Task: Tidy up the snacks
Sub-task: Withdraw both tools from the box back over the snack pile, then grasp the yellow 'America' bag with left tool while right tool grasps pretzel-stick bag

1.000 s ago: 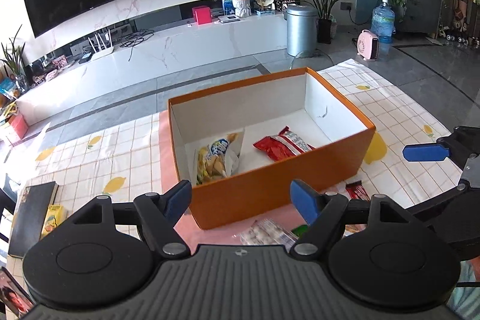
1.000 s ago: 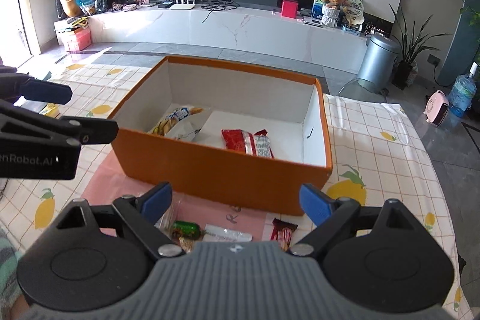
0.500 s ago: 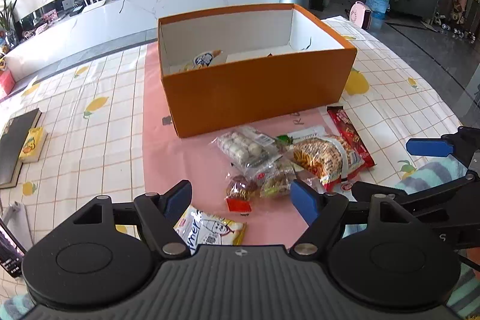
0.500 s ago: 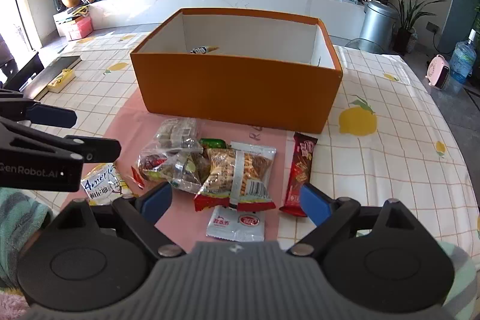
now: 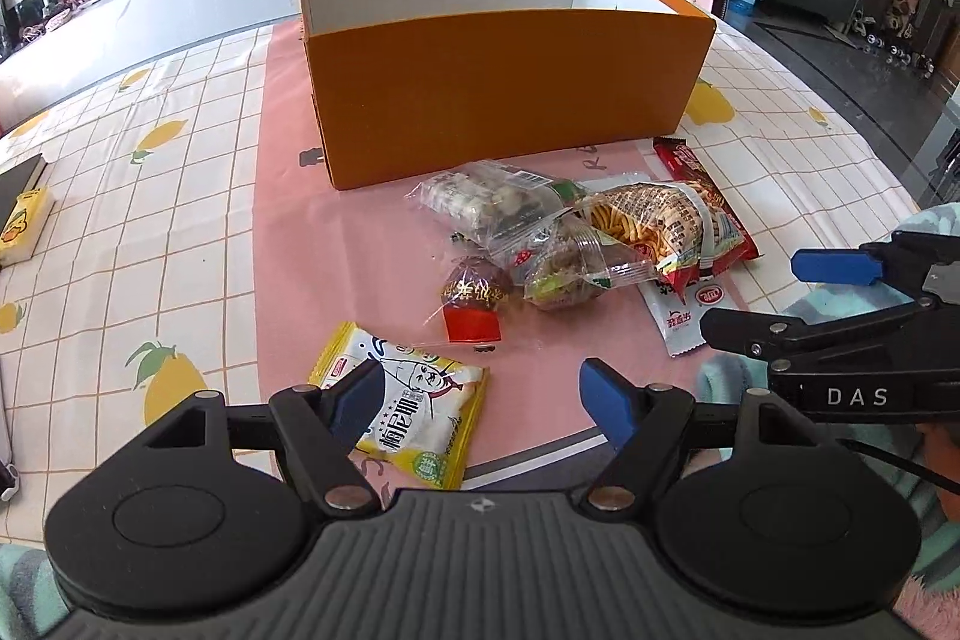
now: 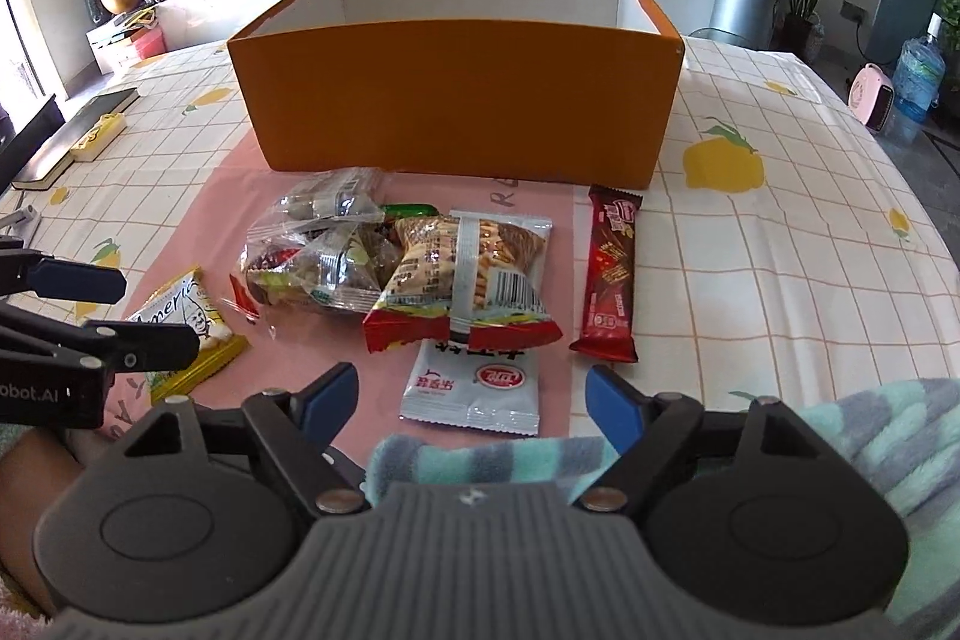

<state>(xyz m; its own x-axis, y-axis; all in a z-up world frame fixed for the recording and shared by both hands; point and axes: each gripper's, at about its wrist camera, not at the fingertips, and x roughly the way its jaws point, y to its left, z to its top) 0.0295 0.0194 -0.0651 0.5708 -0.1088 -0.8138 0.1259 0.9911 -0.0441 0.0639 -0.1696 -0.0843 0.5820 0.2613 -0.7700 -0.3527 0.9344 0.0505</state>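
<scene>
While both the left gripper (image 5: 480, 397) and right gripper (image 6: 468, 400) hang spread and empty, overlapping snack bags (image 6: 372, 262) risk dragging neighbours along when one is pinched.

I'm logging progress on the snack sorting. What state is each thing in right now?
Left gripper: open, empty.
Right gripper: open, empty.
Orange cardboard box: lidless, upright, contents hidden.
Yellow snack packet: flat, sealed.
Dark red bar wrapper: flat beside the box.
Silver sachet: partly under the red noodle bag.
</scene>
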